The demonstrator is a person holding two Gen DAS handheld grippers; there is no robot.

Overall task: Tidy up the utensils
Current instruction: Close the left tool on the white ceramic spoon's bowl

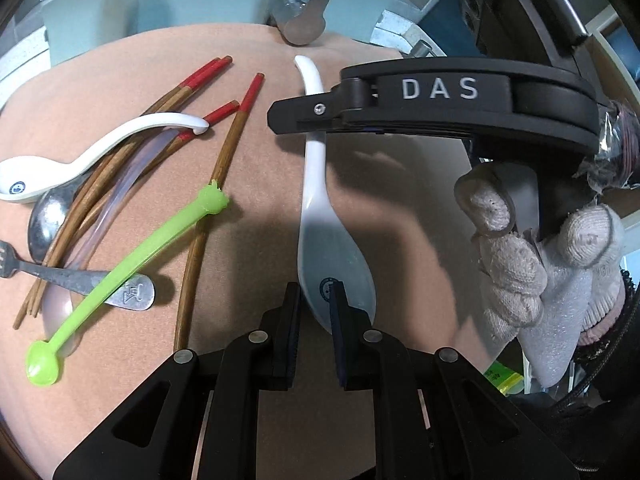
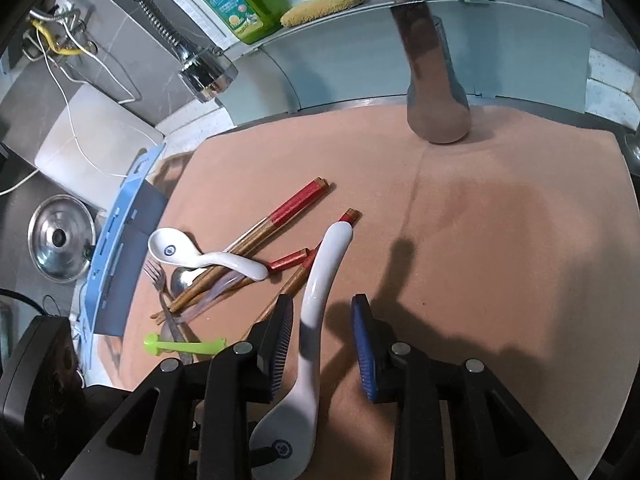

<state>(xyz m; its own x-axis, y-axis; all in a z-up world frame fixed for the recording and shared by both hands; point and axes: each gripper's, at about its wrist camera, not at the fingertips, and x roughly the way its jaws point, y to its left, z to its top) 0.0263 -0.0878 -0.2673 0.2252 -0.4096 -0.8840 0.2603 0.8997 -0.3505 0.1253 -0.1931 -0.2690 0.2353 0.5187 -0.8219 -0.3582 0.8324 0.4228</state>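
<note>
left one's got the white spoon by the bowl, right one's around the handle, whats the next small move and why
Probably draw the right tongs back off the handle. They stand open, not pressing it, while the left tongs already pinch the white spoon at its bowl rim, so the left alone could likely carry it.

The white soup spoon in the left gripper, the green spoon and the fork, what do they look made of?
White soup spoon: probably glazed ceramic, glossy with a printed blue emblem, though melamine is possible. Green spoon: translucent moulded plastic. Fork: dull grey metal, likely stainless steel, with a stamped handle mark.
</note>
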